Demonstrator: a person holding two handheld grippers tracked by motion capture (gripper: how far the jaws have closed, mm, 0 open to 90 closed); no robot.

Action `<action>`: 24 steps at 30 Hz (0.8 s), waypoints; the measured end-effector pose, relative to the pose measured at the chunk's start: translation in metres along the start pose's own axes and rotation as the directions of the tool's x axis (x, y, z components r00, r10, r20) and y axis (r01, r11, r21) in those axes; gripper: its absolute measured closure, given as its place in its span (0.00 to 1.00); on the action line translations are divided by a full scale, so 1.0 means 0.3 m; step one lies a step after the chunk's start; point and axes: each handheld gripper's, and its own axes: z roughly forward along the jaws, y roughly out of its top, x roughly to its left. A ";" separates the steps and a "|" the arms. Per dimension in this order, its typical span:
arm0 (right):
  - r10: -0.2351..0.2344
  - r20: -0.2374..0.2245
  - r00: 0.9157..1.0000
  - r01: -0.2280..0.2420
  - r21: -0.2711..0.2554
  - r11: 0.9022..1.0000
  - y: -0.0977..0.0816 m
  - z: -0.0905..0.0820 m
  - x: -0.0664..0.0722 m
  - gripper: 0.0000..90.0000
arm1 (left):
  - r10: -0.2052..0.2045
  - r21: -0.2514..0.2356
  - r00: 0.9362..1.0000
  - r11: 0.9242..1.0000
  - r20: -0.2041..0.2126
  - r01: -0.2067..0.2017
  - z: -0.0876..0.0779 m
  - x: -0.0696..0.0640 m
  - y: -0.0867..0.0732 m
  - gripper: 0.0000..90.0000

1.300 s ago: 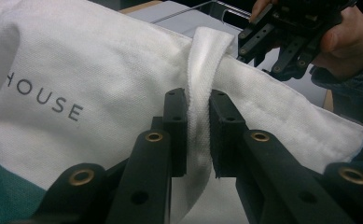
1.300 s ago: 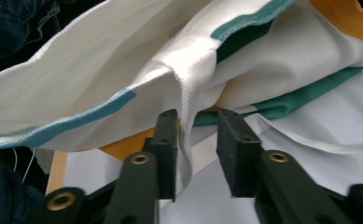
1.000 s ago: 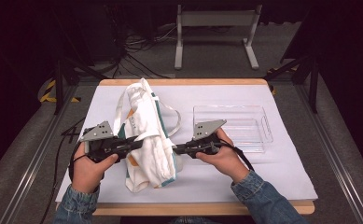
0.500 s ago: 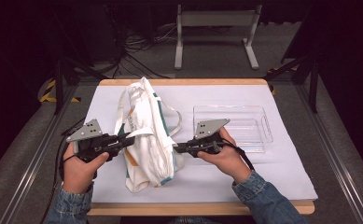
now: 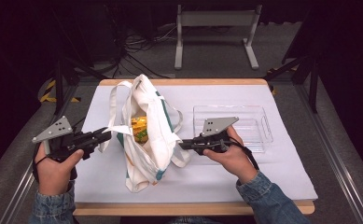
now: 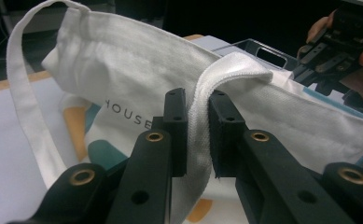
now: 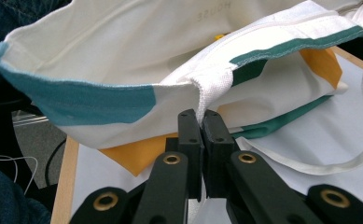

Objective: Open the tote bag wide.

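A white tote bag [image 5: 144, 135] with teal and orange patches lies on the white-covered table, its mouth pulled apart. Inside it shows a yellow and green packet [image 5: 139, 128]. My left gripper [image 5: 107, 135] is at the bag's left rim, shut on a white handle strap [image 6: 198, 126] that runs between its pads. My right gripper [image 5: 181, 144] is at the bag's right rim, shut on the other white strap [image 7: 209, 93] where it is sewn to the bag. The bag's wall [image 7: 100, 42] stretches across the right gripper view. The second handle loop [image 6: 27, 93] hangs free at the left.
A clear plastic tray [image 5: 258, 123] sits on the table to the right of the bag, behind my right hand. The table's wooden front edge [image 5: 188, 208] runs below my hands. A metal stand [image 5: 214, 32] and cables are on the floor beyond the table.
My left gripper has moved left and a little up with the strap in it, pulling the bag's mouth open so the yellow packet shows. The right gripper has stayed in place.
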 end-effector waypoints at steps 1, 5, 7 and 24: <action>0.001 0.005 1.000 -0.001 0.001 1.000 0.001 -0.004 0.001 0.97 | -0.004 0.002 1.000 1.000 -0.005 0.004 -0.008 0.006 -0.002 0.88; 0.003 0.013 1.000 -0.003 0.001 1.000 0.000 -0.017 0.000 0.97 | -0.026 0.013 0.999 1.000 -0.025 0.027 -0.035 0.024 -0.011 0.88; 0.006 0.020 1.000 -0.006 -0.001 1.000 0.000 -0.029 0.000 0.97 | -0.036 0.018 0.999 0.999 -0.035 0.037 -0.046 0.029 -0.014 0.88; 0.017 0.073 0.997 -0.017 -0.005 1.000 -0.005 -0.101 -0.003 0.97 | -0.067 0.149 0.981 0.984 -0.181 0.095 -0.138 0.072 -0.036 0.89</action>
